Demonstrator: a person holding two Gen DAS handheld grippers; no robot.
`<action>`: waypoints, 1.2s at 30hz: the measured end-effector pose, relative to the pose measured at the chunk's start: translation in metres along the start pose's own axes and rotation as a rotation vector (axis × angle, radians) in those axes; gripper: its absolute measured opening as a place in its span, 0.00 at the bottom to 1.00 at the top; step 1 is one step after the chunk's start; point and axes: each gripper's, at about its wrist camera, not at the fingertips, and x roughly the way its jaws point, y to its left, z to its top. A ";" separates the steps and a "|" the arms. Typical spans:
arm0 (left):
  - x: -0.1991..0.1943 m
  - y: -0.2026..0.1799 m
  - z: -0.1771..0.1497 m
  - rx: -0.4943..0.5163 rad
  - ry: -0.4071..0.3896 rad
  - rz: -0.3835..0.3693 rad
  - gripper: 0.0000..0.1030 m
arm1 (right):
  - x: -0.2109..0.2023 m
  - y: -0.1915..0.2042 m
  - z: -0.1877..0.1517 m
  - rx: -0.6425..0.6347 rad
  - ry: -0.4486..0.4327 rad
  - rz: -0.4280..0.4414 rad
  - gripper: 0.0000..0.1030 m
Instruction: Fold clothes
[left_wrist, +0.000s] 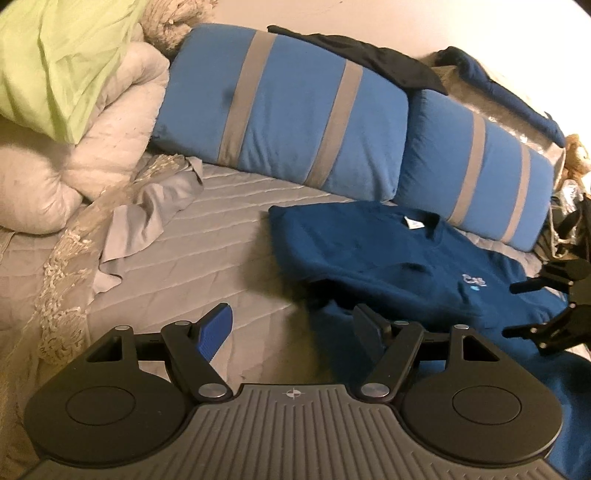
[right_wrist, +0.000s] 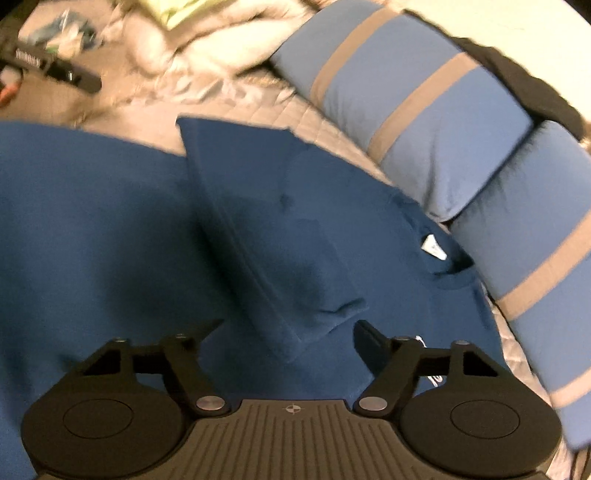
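Observation:
A dark blue T-shirt lies on the grey quilted bed, its collar with a white tag toward the pillows. One sleeve side is folded over the body, as the right wrist view shows. My left gripper is open and empty, above the bed just left of the shirt's folded edge. My right gripper is open and empty, just above the folded sleeve's lower corner. The right gripper also shows at the right edge of the left wrist view.
Two blue pillows with grey stripes lie along the back of the bed. A black garment lies on top of them. A white duvet, a green pillow and a grey cloth are at the left.

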 end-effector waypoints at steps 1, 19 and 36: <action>0.002 0.001 -0.001 0.004 0.004 0.004 0.69 | 0.007 0.000 0.001 -0.010 0.006 0.008 0.68; 0.085 -0.007 0.005 0.147 0.058 0.051 0.69 | 0.038 -0.007 0.027 -0.160 0.024 -0.145 0.09; 0.154 -0.045 0.021 0.501 0.137 0.168 0.70 | -0.010 -0.059 0.036 -0.070 -0.088 -0.379 0.08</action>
